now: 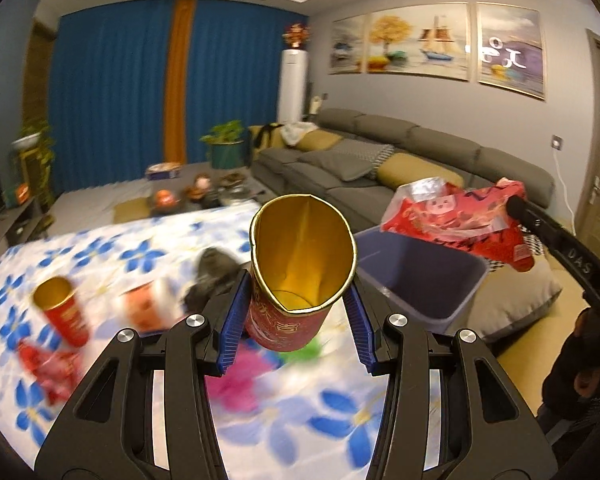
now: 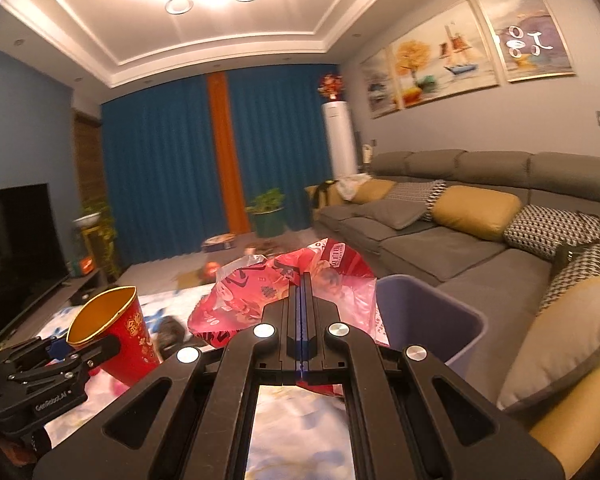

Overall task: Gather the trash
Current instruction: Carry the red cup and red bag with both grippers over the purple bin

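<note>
My left gripper [image 1: 296, 300] is shut on a red paper cup [image 1: 300, 268] with a gold inside, held upright above the flowered cloth; the same red paper cup [image 2: 112, 332] shows at the lower left of the right wrist view. My right gripper [image 2: 302, 280] is shut on a red printed plastic bag [image 2: 260, 292], which hangs by the rim of the blue-grey bin [image 2: 432, 316]. The bag [image 1: 460, 216] hovers over the bin [image 1: 420, 276] in the left wrist view. On the cloth lie another red cup [image 1: 62, 312], a red-and-white wrapper [image 1: 148, 308] and red scraps [image 1: 48, 368].
A table with a white cloth with blue flowers [image 1: 100, 252] fills the foreground. A dark crumpled item [image 1: 212, 276] and a pink thing [image 1: 240, 376] lie on it. A grey sofa [image 2: 460, 232] with cushions runs along the right. Floor clutter [image 1: 204, 192] lies beyond.
</note>
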Motion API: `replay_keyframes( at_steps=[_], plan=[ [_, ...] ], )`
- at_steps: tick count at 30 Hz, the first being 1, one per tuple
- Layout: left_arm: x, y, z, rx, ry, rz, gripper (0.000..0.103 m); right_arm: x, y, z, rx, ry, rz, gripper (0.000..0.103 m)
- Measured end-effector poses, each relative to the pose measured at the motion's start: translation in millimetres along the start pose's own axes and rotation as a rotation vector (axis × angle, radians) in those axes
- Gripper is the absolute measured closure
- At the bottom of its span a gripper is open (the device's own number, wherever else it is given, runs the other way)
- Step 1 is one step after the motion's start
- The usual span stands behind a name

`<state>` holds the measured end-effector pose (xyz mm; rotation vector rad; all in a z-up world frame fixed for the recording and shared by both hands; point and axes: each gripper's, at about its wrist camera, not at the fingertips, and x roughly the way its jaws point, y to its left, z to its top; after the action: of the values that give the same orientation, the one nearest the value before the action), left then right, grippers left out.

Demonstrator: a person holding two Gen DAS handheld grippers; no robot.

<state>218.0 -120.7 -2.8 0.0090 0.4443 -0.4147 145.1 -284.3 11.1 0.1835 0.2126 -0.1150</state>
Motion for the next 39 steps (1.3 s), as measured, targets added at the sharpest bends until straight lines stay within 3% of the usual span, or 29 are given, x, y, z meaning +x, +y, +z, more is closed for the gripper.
replay_keyframes(
  at_steps=[7,17,39],
  plan=[
    [49.9,-39.1,12.9,0.047,0.006,-0.074,0.057,21.4,-42.4,-1.8,0.044,0.004,-0.071,0.102],
    [106.6,-72.6,21.9,0.079,0.029,-0.136,0.057,47.1,-58.2,-5.8,0.053,0.028,-0.126,0.102],
    [160.6,-90.9,18.0,0.089,0.09,-0.194,0.056,72.8,-73.9,-4.3,0.065,0.064,-0.155,0.102]
  ],
)
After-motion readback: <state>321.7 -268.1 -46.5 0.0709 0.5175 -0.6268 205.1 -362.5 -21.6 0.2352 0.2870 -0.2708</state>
